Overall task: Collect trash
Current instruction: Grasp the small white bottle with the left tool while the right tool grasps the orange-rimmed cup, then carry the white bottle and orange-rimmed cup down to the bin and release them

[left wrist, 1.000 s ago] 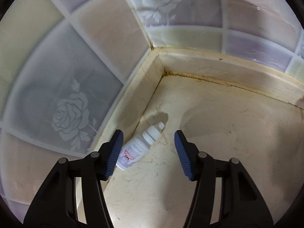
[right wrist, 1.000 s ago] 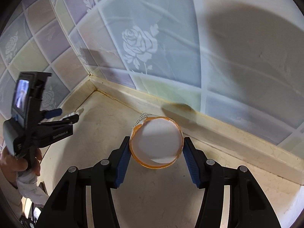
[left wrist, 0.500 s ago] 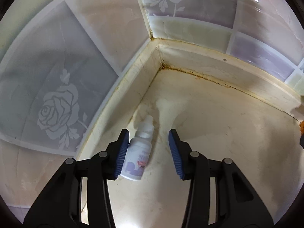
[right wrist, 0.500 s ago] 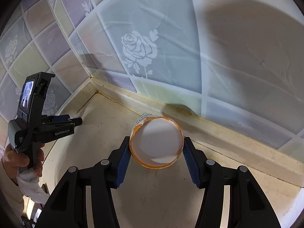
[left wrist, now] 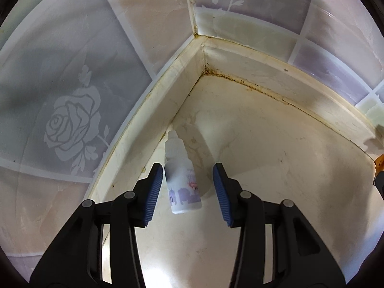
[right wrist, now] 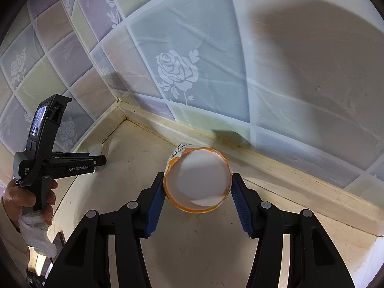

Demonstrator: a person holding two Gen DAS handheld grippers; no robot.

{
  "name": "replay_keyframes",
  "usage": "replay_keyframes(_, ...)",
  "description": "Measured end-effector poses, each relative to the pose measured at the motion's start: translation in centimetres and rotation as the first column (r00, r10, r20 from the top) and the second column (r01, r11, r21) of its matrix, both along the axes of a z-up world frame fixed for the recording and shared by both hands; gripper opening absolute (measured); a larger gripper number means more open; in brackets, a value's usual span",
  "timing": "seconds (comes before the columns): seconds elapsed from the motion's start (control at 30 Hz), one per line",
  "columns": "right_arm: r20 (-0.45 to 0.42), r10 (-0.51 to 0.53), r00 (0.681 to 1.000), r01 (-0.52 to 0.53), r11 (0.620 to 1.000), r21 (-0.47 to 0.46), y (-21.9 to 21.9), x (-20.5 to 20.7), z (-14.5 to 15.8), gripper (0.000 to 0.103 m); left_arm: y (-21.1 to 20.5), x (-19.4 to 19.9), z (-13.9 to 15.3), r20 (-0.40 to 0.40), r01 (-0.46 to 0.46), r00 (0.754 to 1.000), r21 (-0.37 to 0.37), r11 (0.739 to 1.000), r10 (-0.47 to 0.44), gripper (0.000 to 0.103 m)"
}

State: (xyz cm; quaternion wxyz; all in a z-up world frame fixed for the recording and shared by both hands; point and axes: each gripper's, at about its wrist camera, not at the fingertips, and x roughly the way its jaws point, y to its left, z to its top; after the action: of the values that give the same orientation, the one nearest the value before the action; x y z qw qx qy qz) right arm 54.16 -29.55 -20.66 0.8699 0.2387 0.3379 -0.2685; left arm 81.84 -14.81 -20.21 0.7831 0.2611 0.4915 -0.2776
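A small white dropper bottle (left wrist: 182, 180) with a purple label lies on the cream counter beside the left wall's ledge, cap pointing to the corner. My left gripper (left wrist: 184, 189) points down over it with the bottle between its blue pads; the left pad is right against it and the right pad stands apart. My right gripper (right wrist: 197, 187) is shut on a paper cup (right wrist: 196, 180) with an orange rim, held on its side just above the counter, mouth facing the camera. The right wrist view shows the left gripper (right wrist: 98, 158) at the far left, in a hand (right wrist: 26, 199).
Tiled walls with rose patterns meet in a corner (left wrist: 204, 69) with a stained raised ledge (left wrist: 300, 100) along both sides. A crumpled white plastic piece (right wrist: 36, 235) hangs under the hand that holds the left gripper. The cup's orange edge (left wrist: 379, 162) shows at the far right.
The left gripper came forward over the bottle and its jaws narrowed, so the bottle now lies between the pads. The right gripper keeps the cup and has hardly shifted.
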Motion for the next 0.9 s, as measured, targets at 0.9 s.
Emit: replay_keyframes(0.9, 0.061, 0.068, 0.996, -0.067, 0.998, -0.021, 2.4, -5.1, 4.3, 0.054, 4.2, -8.8, 9.1, 0.017, -0.022, 1.0, -0.164, 0.986, 0.025, 0.021)
